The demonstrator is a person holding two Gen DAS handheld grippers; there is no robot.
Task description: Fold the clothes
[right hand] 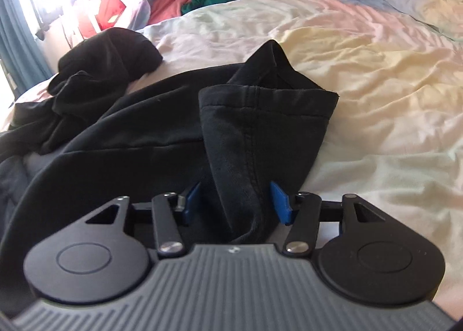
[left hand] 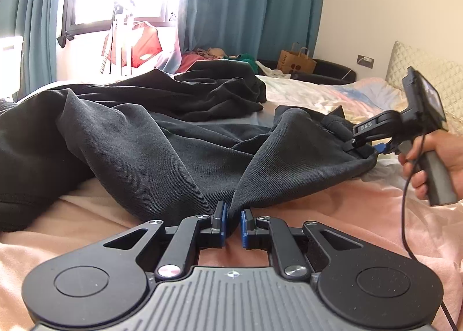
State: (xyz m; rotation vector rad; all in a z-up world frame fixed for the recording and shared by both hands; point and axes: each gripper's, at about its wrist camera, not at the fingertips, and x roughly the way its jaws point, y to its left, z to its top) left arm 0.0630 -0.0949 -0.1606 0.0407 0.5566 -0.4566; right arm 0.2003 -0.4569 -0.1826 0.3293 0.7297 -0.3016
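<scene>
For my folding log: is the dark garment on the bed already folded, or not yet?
Not yet folded. The dark garment lies rumpled across the bed; the left gripper pinches one edge, and fabric sits between the right gripper pads.

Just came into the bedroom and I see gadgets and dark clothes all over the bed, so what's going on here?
A person is folding clothes on the bed with a two-finger gripper in each hand. The left gripper is pinched on a fold of a dark grey garment. The right gripper has its jaws spread around another part of it, near a hemmed cuff, not clamped. The garment is still rumpled, not folded. A second black garment lies bunched farther back.
</scene>
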